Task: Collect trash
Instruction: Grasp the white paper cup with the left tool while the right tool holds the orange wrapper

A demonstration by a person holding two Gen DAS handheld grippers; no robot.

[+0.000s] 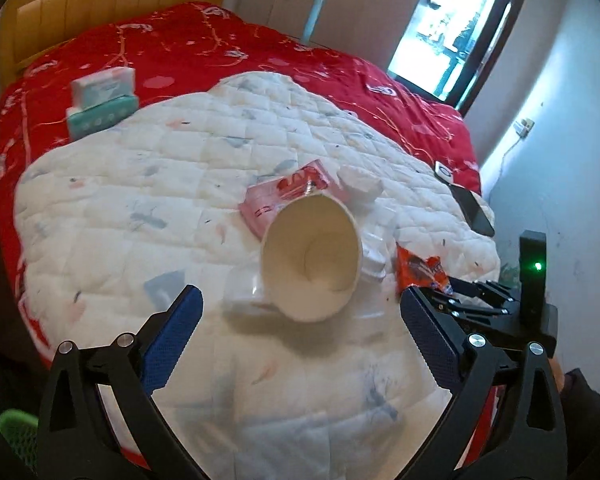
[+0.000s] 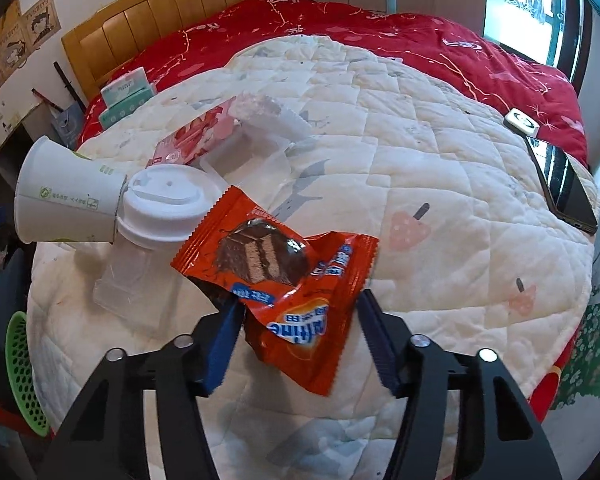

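A white paper cup (image 1: 310, 258) lies on its side on the quilt, its mouth facing the left wrist camera. My left gripper (image 1: 300, 304) stands wide open just short of it, with nothing between the pads. In the right wrist view the cup (image 2: 68, 208) lies left of a white lid (image 2: 164, 208). An orange snack wrapper (image 2: 284, 276) with a chocolate cake picture is crumpled between the blue pads of my right gripper (image 2: 298, 312), which is shut on it. From the left wrist view, that gripper (image 1: 440, 288) pinches the wrapper (image 1: 418, 270) right of the cup.
A pink wrapper (image 2: 192, 140), a clear plastic tray (image 2: 132, 276) and crumpled white plastic (image 1: 360, 184) lie on the white quilt (image 2: 420, 160) over a red bedspread (image 1: 220, 48). Tissue packs (image 1: 100, 100) sit near the headboard. A phone (image 2: 564, 188) lies at the right edge. A green basket (image 2: 20, 368) stands below left.
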